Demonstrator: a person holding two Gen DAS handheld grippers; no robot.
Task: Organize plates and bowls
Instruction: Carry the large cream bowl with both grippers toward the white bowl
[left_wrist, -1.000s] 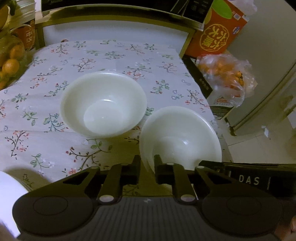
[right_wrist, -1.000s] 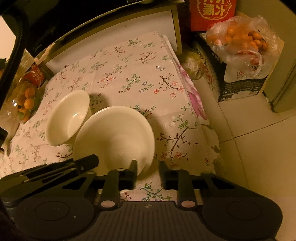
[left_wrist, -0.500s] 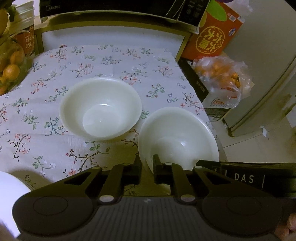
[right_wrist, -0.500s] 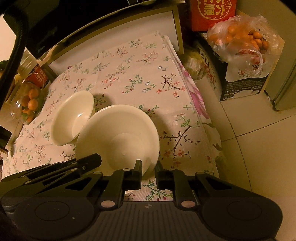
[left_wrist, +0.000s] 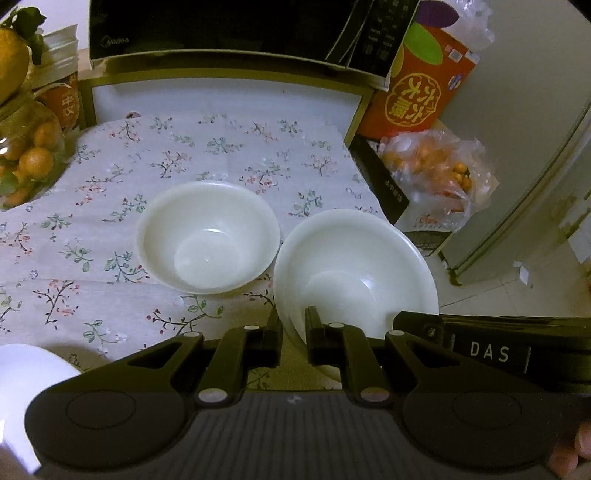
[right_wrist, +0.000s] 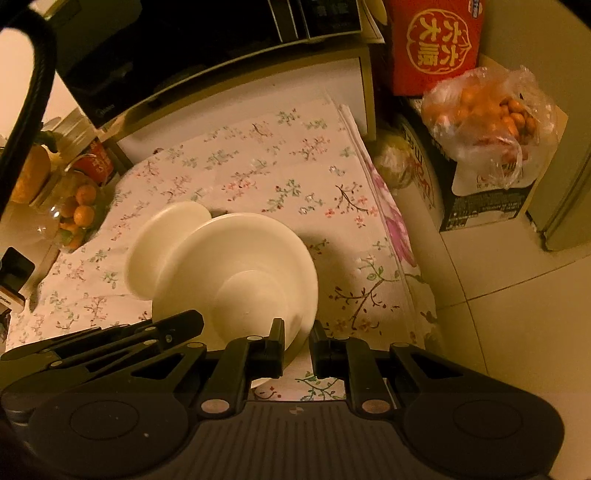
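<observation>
Two white bowls are over the floral tablecloth (left_wrist: 110, 192). The far bowl (left_wrist: 208, 236) rests upright on the cloth; it also shows in the right wrist view (right_wrist: 159, 240). The near bowl (left_wrist: 354, 273) is lifted and tilted, and both grippers hold its rim. My left gripper (left_wrist: 293, 325) is shut on its near rim. My right gripper (right_wrist: 297, 336) is shut on the opposite rim of the same bowl (right_wrist: 236, 273). The right gripper's body (left_wrist: 480, 350) shows at the right in the left wrist view.
A white plate edge (left_wrist: 26, 373) lies at the near left. A jar of small oranges (left_wrist: 26, 162) stands at the left. A microwave (left_wrist: 221, 26) sits behind, a red box (left_wrist: 417, 88) and a bag of oranges (left_wrist: 436, 170) at the right, beyond the table edge.
Both grippers closed further on the near bowl's rim and lifted it. The view rose and pulled back, and the held bowl now overlaps the far bowl in the right wrist view.
</observation>
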